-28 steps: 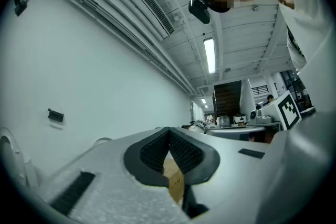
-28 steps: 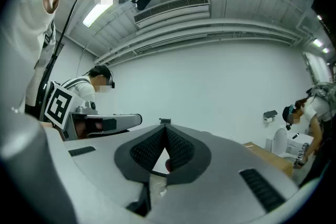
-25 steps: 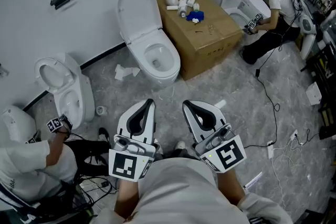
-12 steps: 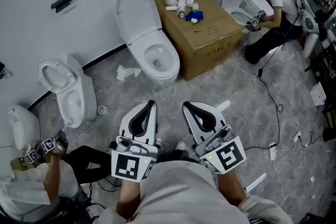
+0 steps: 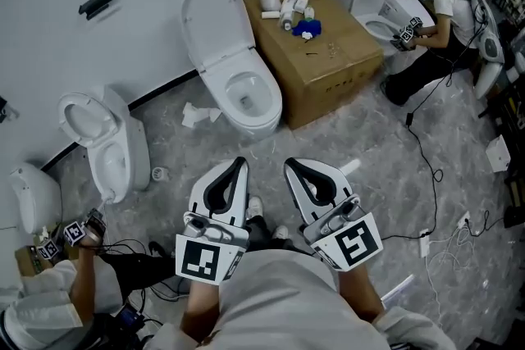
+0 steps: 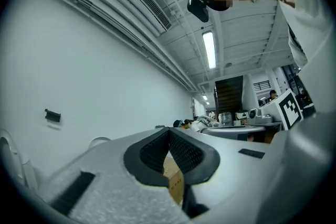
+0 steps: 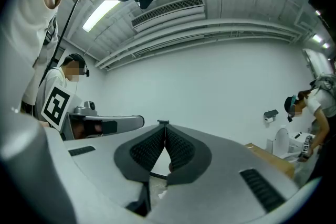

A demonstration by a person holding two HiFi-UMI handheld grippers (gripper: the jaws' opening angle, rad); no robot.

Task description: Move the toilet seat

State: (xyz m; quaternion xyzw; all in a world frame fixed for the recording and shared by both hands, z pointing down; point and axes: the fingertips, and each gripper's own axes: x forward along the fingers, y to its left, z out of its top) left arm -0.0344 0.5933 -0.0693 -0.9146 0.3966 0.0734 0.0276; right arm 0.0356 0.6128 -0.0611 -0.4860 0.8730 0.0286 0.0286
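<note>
closed left gripper (image 5: 235, 164), closed right gripper (image 5: 290, 165), open toilet (image 5: 234, 70) ahead

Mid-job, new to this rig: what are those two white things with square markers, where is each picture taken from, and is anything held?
No robot: a person carries a two-jaw gripper in each hand. The head view looks down from the person's head at the left gripper and right gripper. The other two views ride on each gripper, looking along its jaws. Both are shut and empty. Ahead on the grey marbled floor stand a white toilet with raised lid and a brown cardboard box.
</note>
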